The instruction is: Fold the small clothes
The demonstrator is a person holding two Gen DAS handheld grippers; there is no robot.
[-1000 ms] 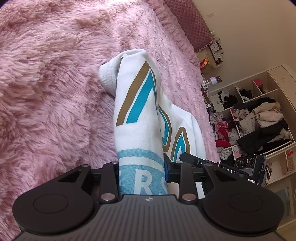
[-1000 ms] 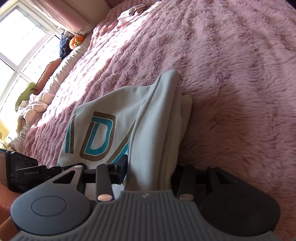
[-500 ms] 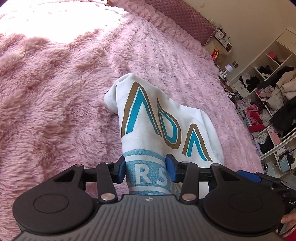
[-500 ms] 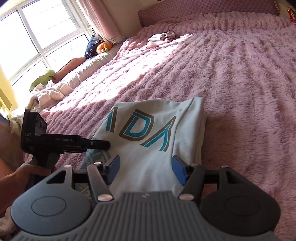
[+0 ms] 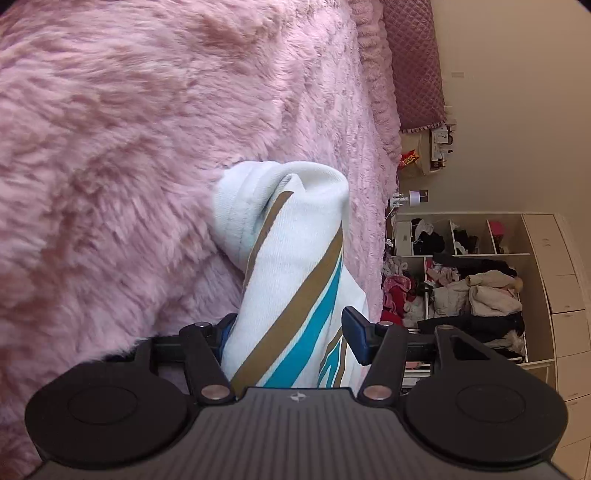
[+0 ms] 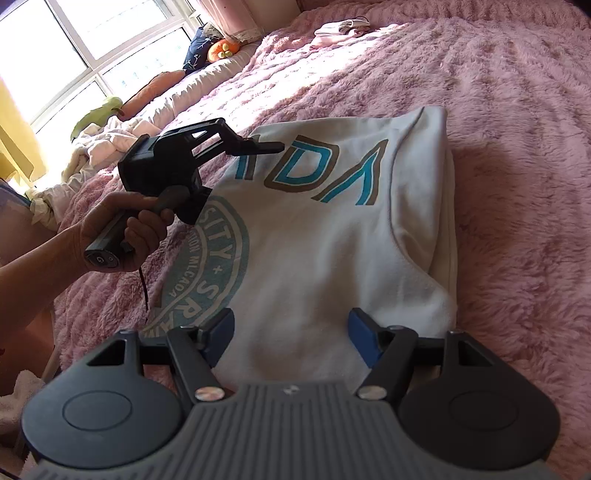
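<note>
With the white top [image 6: 325, 236] lying folded on the pink bedspread [image 6: 517, 110], both the left gripper [image 5: 290, 332] and right gripper [image 6: 291, 332] gape wide around it, gripping nothing, so the next fold probably needs a pinch at its 6 o'clock hem.

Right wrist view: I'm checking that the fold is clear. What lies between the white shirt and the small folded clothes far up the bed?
Only bare pink blanket separates the white shirt from the folded clothes, seen in the right wrist view.
</note>
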